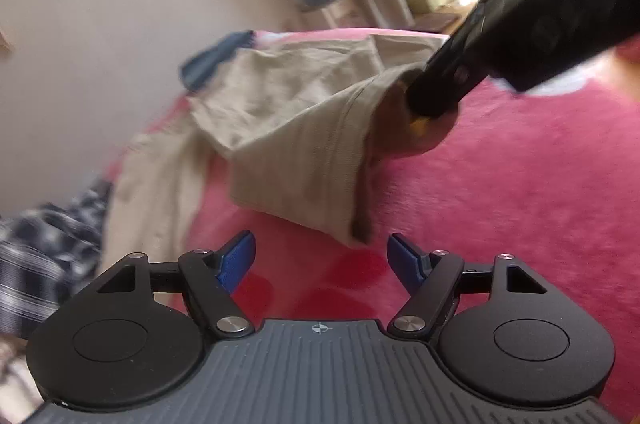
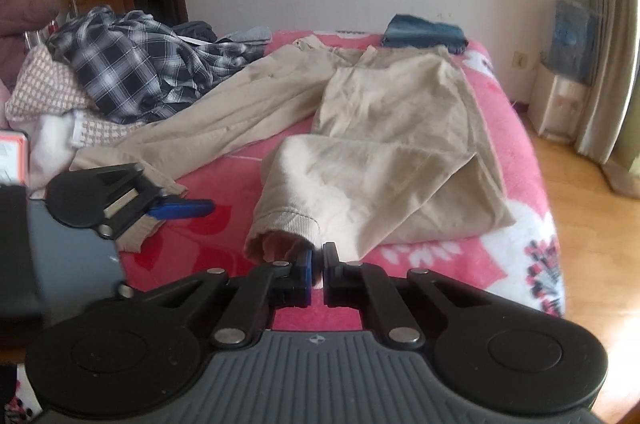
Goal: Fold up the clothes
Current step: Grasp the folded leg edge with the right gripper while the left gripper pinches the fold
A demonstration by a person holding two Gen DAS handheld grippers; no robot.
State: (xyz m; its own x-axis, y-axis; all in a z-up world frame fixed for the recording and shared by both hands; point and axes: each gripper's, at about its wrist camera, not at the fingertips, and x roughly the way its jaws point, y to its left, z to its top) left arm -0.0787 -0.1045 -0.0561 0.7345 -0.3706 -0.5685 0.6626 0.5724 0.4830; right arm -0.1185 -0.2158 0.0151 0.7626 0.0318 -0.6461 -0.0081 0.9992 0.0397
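Beige trousers (image 2: 384, 128) lie spread on a pink flowered bed cover (image 2: 516, 152). One leg is doubled back toward me, and my right gripper (image 2: 317, 256) is shut on its ribbed cuff (image 2: 288, 220). In the left wrist view that cuff (image 1: 360, 128) hangs lifted off the bed from the right gripper (image 1: 434, 104), which reaches in from the upper right. The other trouser leg (image 2: 208, 128) stretches flat to the left. My left gripper (image 1: 320, 252) is open over bare bed cover just short of the hanging cuff, with nothing between its blue pads (image 1: 236, 260). It also shows at the left of the right wrist view, left gripper (image 2: 120, 200).
A heap with a black-and-white plaid shirt (image 2: 132, 64) and a pink-checked garment (image 2: 44, 88) fills the bed's left side. Folded blue jeans (image 2: 424, 32) lie at the far end by the wall. Wooden floor (image 2: 592, 224) and a curtain (image 2: 612, 44) are to the right.
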